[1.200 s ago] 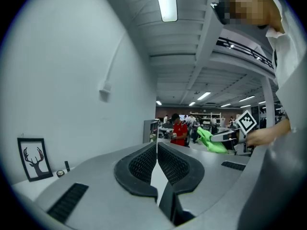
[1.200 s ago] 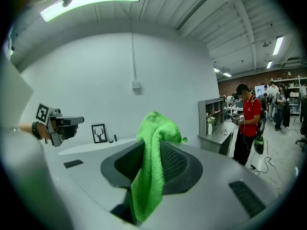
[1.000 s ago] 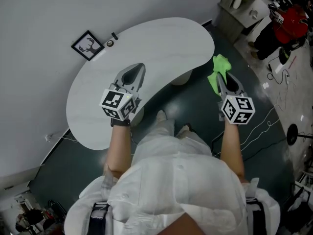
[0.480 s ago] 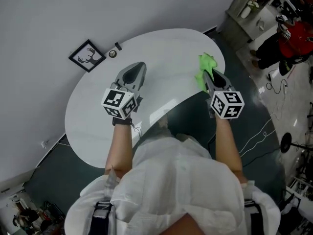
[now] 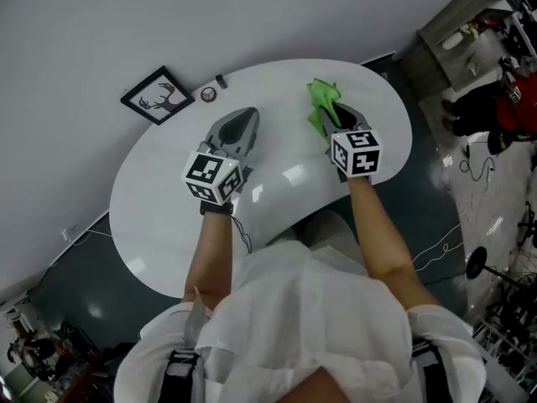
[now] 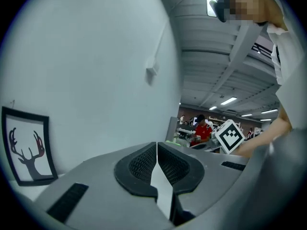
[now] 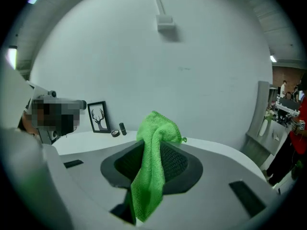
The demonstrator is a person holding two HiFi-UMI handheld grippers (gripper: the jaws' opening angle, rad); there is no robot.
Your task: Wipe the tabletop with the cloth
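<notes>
Green fuzzy cloth (image 7: 154, 147) is pinched tight in the right gripper (image 5: 325, 116) over the far part of the white curved tabletop (image 5: 159, 200), probably lined up to start wiping, while the left gripper (image 5: 242, 122) hovers clamped together on nothing.

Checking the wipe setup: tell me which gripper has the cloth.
The right gripper, its jaws shut on the green cloth; the left gripper is shut with nothing between its jaws.

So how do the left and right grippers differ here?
The left gripper is shut on nothing; the right gripper is shut on the green cloth. The left gripper sits nearer the framed picture, the right gripper farther from it. Both are held over the white tabletop.
</notes>
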